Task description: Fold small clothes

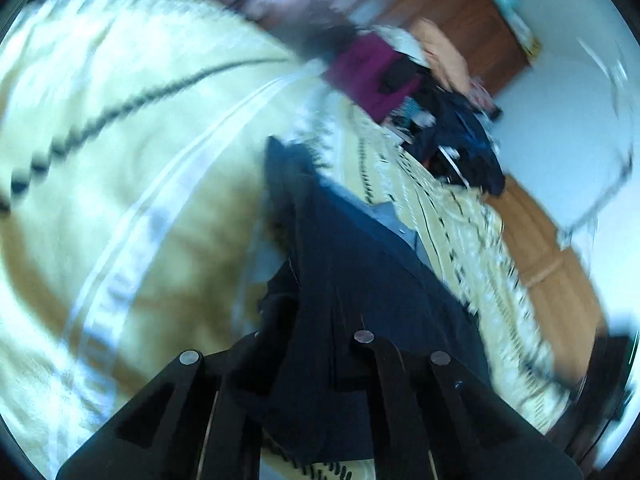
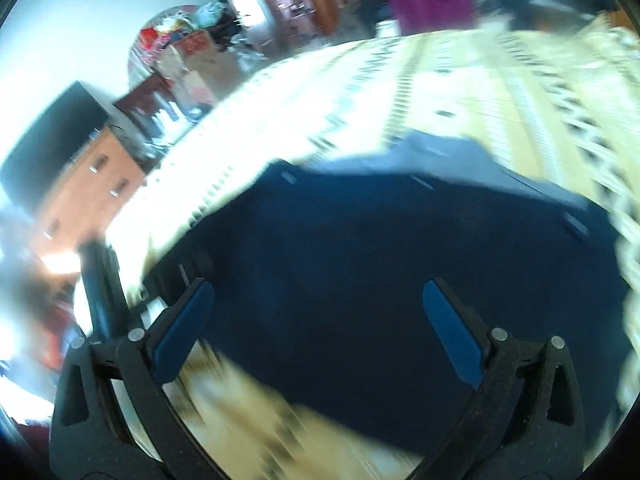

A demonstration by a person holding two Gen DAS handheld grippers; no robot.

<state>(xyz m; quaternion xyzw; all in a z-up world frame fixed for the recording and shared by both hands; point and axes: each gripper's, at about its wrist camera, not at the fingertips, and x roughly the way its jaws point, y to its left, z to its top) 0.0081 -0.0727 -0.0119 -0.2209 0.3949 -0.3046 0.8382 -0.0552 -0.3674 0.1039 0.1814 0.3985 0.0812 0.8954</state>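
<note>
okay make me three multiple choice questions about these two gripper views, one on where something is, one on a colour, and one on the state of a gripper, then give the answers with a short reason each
1. Where does the dark garment lie?
A. on the patterned bedspread
B. in a drawer
C. on a chair

2. What colour is the garment?
A. red
B. navy blue
C. white

3. How does the right gripper stand?
A. shut on the garment
B. open above the garment
C. out of view

Answers:
1 A: the cream bedspread with dark patterned bands shows on all sides of the cloth.
2 B: the fabric reads deep blue in both views.
3 B: its blue-padded fingers are spread wide with nothing between them, while the left gripper has cloth bunched between its fingers.
</note>
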